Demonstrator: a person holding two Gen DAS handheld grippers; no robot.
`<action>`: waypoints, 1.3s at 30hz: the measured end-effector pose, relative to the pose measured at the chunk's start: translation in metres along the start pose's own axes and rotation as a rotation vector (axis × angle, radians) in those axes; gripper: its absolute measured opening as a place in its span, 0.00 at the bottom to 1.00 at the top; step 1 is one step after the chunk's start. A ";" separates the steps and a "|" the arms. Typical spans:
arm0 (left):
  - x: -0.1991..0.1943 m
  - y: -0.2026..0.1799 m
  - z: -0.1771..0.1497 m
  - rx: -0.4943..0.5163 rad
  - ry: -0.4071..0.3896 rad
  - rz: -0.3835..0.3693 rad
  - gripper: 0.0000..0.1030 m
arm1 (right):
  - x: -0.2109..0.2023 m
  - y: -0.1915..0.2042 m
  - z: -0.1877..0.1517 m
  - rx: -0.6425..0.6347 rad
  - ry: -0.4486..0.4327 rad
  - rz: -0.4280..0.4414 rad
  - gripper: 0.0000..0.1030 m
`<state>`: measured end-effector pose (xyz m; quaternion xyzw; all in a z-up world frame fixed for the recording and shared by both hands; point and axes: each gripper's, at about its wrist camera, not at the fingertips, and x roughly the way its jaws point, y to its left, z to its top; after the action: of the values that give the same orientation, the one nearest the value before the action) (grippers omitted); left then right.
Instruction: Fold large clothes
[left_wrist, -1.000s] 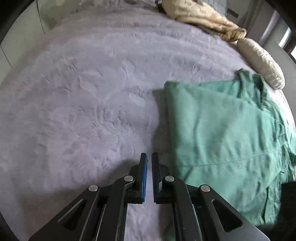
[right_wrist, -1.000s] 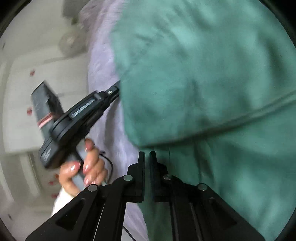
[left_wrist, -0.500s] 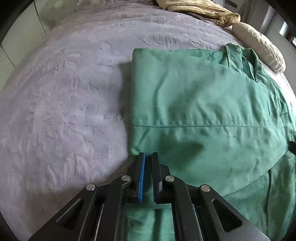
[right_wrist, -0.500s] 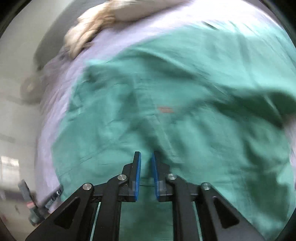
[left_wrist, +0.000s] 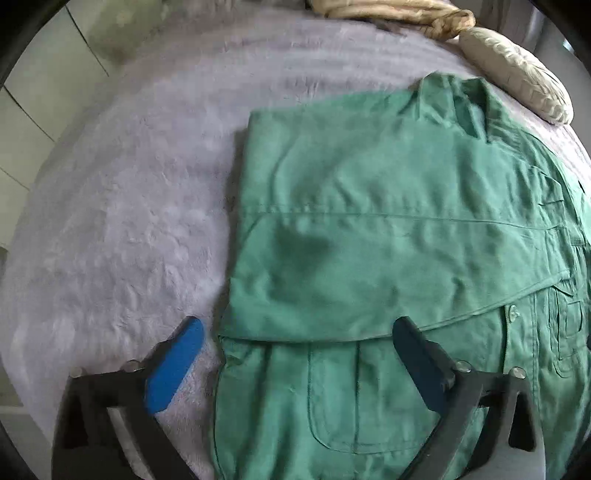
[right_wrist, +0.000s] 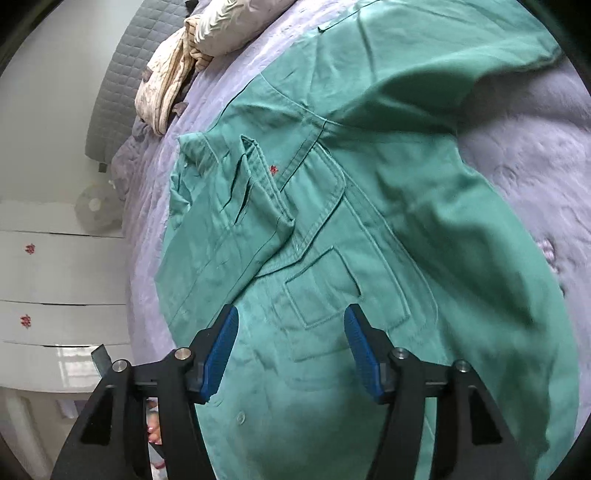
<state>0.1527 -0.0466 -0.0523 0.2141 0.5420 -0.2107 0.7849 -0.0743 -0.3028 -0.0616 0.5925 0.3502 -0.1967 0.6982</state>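
The large green cotton work shirt (left_wrist: 369, 229) lies spread on the pale lilac plush bedspread (left_wrist: 122, 206) of the bed, one side panel and sleeve laid over its front so the left edge runs straight, likely to narrow it for the next fold. The collar points toward the cream pillow (left_wrist: 517, 85). The left tongs (left_wrist: 295, 347) are opening, spread wide above the shirt's lower edge, pinching nothing. The right tongs (right_wrist: 290, 343) are opening too, partway apart over the chest pocket (right_wrist: 325, 288), empty.

Lilac fuzzy bedspread (left_wrist: 122, 206); cream pillow (left_wrist: 517, 70) beside crumpled beige blanket (left_wrist: 399, 11); white drawers (right_wrist: 55, 280).
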 end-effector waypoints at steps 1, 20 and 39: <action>-0.004 -0.008 -0.002 0.027 -0.006 0.003 0.99 | -0.001 0.000 0.000 0.003 0.003 0.010 0.63; -0.014 -0.158 0.003 0.212 0.041 -0.109 0.99 | -0.039 -0.041 0.042 0.032 -0.079 0.090 0.96; -0.007 -0.237 0.003 0.206 0.139 -0.141 0.99 | -0.085 -0.100 0.098 0.115 -0.148 0.112 1.00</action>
<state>0.0195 -0.2419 -0.0705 0.2690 0.5841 -0.3043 0.7027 -0.1760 -0.4310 -0.0636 0.6341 0.2525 -0.2204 0.6969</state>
